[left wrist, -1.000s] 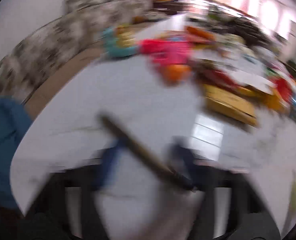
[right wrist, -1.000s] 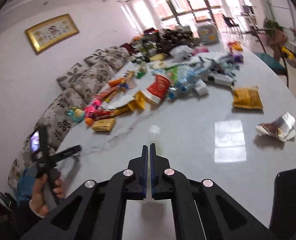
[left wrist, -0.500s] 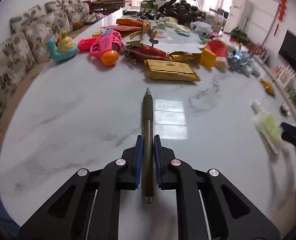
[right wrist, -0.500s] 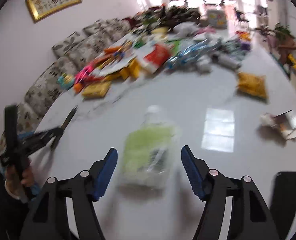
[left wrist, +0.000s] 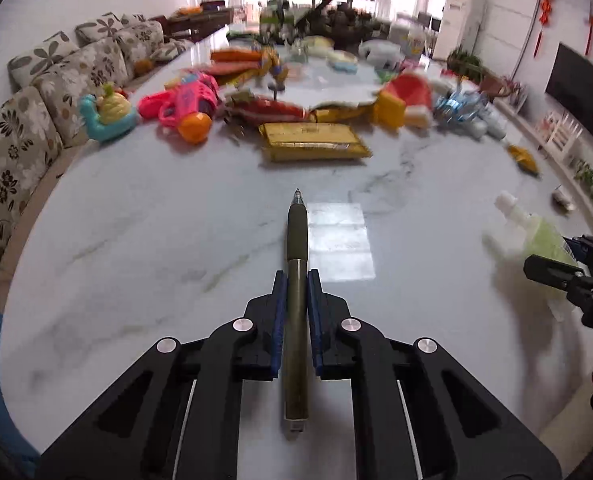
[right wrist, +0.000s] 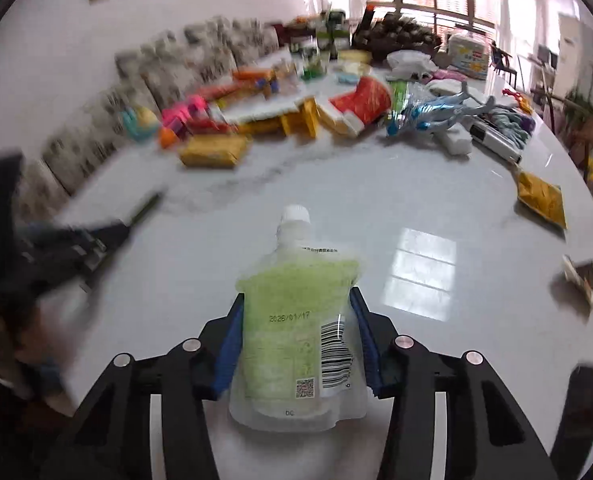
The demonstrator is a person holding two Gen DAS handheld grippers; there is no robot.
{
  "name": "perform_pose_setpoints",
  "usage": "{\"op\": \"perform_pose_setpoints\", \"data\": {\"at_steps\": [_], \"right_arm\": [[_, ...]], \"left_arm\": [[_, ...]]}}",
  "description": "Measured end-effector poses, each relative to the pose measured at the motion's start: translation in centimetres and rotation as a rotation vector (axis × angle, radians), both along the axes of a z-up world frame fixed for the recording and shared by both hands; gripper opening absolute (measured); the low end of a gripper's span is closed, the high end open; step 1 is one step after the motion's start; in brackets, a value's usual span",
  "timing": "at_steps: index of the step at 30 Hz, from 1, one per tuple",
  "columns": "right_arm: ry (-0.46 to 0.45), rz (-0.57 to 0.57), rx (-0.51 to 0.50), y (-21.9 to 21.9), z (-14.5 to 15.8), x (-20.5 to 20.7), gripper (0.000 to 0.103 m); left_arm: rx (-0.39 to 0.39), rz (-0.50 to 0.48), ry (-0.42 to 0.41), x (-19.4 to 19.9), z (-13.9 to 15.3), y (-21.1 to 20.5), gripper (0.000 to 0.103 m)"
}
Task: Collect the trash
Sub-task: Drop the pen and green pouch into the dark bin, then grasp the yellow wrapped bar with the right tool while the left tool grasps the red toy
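The pouch [right wrist: 296,332], green with a white cap, stands between the right gripper's [right wrist: 296,340] fingers, which have just been closing and now press its sides above the counter [right wrist: 376,200]. Its print reads "2026/01/17", beside a barcode and QR code. The left gripper [left wrist: 295,312] has narrow fingers clamped on a pen [left wrist: 296,280], tip forward. Beyond lie a yellow packet [left wrist: 312,142], pink toy [left wrist: 184,100] and foil dolphin [right wrist: 436,114].
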State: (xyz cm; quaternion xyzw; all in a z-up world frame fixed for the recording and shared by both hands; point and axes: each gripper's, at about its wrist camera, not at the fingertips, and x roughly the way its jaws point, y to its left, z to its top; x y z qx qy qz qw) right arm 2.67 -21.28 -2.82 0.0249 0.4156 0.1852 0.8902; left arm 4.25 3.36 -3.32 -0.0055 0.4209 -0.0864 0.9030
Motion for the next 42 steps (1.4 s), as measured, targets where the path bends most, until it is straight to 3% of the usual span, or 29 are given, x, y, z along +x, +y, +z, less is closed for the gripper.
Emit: {"op": "perform_pose_setpoints", "data": {"at_steps": [2, 6, 9, 11, 14, 16, 17, 18, 19, 20, 21, 22, 24, 26, 28, 29, 30, 31, 34, 37, 39, 42], "right_arm": [[-0.036, 0.025, 0.036, 0.0, 1.8, -3.0, 0.049], [-0.085, 0.093, 0.134, 0.4, 4.7, -10.1, 0.050], [-0.095, 0.152, 0.145, 1.6, 4.6, -15.8, 0.051], [-0.050, 0.185, 0.153, 2.7, 2.5, -18.6, 0.051], [0.073, 0.208, 0.129, 4.1, -2.6, -20.9, 0.051], [0.166, 0.199, 0.082, 5.1, -7.7, -21.0, 0.054], [0.202, 0.199, 0.048, 5.5, -10.1, -20.4, 0.057], [0.242, 0.198, 0.002, 6.1, -12.8, -19.7, 0.068], [0.307, 0.212, -0.051, 7.0, -16.7, -18.4, 0.076], [0.351, 0.224, -0.085, 7.4, -19.3, -17.6, 0.076], [0.387, 0.227, -0.120, 7.7, -21.4, -16.9, 0.071], [0.441, 0.216, -0.140, 7.7, -23.1, -16.3, 0.060], [0.434, 0.202, -0.086, 6.9, -21.8, -16.7, 0.055], [0.357, 0.226, -0.021, 6.1, -17.1, -18.1, 0.059], [0.243, 0.245, 0.018, 5.3, -11.8, -19.5, 0.075], [0.143, 0.255, 0.056, 4.6, -7.6, -19.7, 0.078], [0.081, 0.251, 0.074, 4.1, -5.0, -19.2, 0.083], [0.026, 0.237, 0.081, 3.9, -2.3, -17.8, 0.084], [-0.101, 0.232, 0.059, 4.8, 3.0, -11.1, 0.084], [-0.184, 0.299, -0.085, 8.9, 4.7, -2.3, 0.085], [-0.172, 0.364, -0.151, 11.5, 3.9, 2.8, 0.085], [-0.140, 0.475, -0.263, 15.7, 2.0, 10.4, 0.082]], "left_arm": [[-0.079, -0.052, -0.072, -2.8, 2.1, 0.5, 0.010], [-0.099, -0.163, -0.217, -11.4, 6.0, 1.0, 0.010], [-0.072, -0.204, -0.219, -16.4, 5.8, 0.9, 0.010], [-0.060, -0.232, -0.182, -19.7, 4.1, 0.9, 0.010], [-0.061, -0.272, -0.067, -22.9, -0.1, 0.9, 0.010], [0.006, -0.298, 0.021, -23.6, -4.4, 0.2, 0.010], [0.030, -0.322, 0.069, -23.4, -6.6, -0.2, 0.010], [0.067, -0.348, 0.133, -22.9, -9.4, -0.7, 0.014], [0.111, -0.359, 0.182, -22.1, -12.0, -1.1, 0.044], [0.162, -0.360, 0.229, -21.3, -14.6, -1.4, 0.070], [0.223, -0.351, 0.287, -20.3, -17.8, -1.6, 0.090], [0.280, -0.320, 0.336, -19.3, -20.7, -1.5, 0.079], [0.243, -0.310, 0.455, -18.1, -22.7, -0.8, 0.054], [0.162, -0.304, 0.404, -18.3, -20.1, 0.4, 0.054], [0.084, -0.322, 0.279, -19.3, -14.7, 1.6, 0.057], [0.062, -0.326, 0.232, -19.9, -12.6, 1.9, 0.062], [0.038, -0.328, 0.137, -20.1, -9.2, 2.3, 0.075], [0.029, -0.322, 0.071, -20.2, -7.1, 2.3, 0.082], [-0.018, -0.306, -0.147, -19.0, 0.1, 2.4, 0.083], [-0.025, -0.224, -0.298, -15.2, 4.2, 2.1, 0.090], [-0.025, -0.156, -0.300, -12.7, 5.0, 2.0, 0.090], [-0.129, -0.088, -0.241, -9.5, 5.0, 2.8, 0.090]]}}
